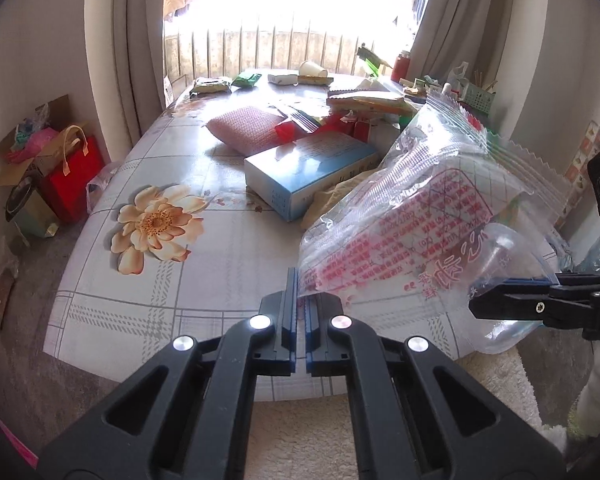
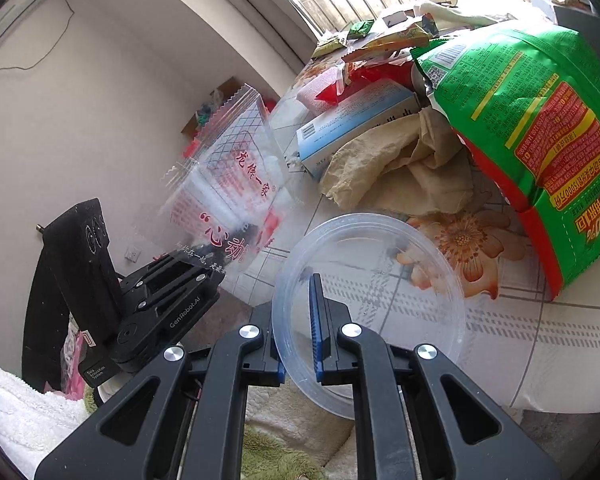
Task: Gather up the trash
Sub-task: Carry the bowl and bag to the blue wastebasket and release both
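Left wrist view: left tongs [image 1: 299, 300] closed tight on the near corner of a clear printed bag [image 1: 416, 216], lifted over the near right part of the counter [image 1: 140, 280]. Right tongs [image 1: 496, 294] enter from the right, clamped on a clear plastic lid [image 1: 512, 332]. Blue box [image 1: 308, 172] sits mid-counter. Right wrist view: right tongs [image 2: 300, 320] pinch the lid's [image 2: 380, 280] near rim, lid over the counter's near edge; left tongs [image 2: 216, 272] hold the bag [image 2: 228, 184] at left. Green snack bag [image 2: 532, 128] far right.

Left hand-held gripper [image 1: 299, 280] clamped on clear plastic bag [image 1: 420, 208] corner, above floral table [image 1: 160, 264] w/ blue box [image 1: 312, 168].
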The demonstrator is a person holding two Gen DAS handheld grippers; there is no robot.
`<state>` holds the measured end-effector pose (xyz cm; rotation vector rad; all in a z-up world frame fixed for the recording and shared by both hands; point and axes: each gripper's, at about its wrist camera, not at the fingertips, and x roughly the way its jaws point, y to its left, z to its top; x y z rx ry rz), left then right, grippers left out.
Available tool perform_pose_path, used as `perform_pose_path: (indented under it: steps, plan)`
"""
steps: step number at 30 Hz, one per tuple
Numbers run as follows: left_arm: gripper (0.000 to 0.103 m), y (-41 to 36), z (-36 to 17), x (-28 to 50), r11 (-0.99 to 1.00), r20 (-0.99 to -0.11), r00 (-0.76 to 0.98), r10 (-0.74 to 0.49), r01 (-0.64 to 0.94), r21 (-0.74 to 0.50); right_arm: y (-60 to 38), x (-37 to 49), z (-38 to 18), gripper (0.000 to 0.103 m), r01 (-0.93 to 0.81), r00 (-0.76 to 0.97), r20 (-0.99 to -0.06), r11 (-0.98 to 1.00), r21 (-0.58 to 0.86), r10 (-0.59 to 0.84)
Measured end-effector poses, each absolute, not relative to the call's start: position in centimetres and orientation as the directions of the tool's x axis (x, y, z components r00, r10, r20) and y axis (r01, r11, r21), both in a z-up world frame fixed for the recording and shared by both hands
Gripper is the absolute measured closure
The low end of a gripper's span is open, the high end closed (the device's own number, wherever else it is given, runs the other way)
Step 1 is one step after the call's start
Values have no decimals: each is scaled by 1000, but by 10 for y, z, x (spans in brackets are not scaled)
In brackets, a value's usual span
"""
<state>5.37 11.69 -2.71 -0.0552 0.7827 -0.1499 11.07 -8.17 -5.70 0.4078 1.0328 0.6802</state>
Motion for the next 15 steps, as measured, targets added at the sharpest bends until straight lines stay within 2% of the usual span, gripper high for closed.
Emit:
perform_pose_path:
  steps: [5,8,11,15]
  plan:
    - [102,82,12,46,967,-649,718,-250,224,-124,-144,70,-20,93,-281,500,-589,762,584,635]
    - [102,34,37,54,922,-621,692,-368,359,-146,-205,42,3,93,-197,630,-554,802,564,544]
    - [102,-30,55,70,845,-634,591,-498,495,-202,-272,14,20,93,-55,741,-543,842,537,395]
    - [102,-133,55,98,697,-679,343,-649,627,-349,-364,-9,14,93,174,788,-570,804,569,232]
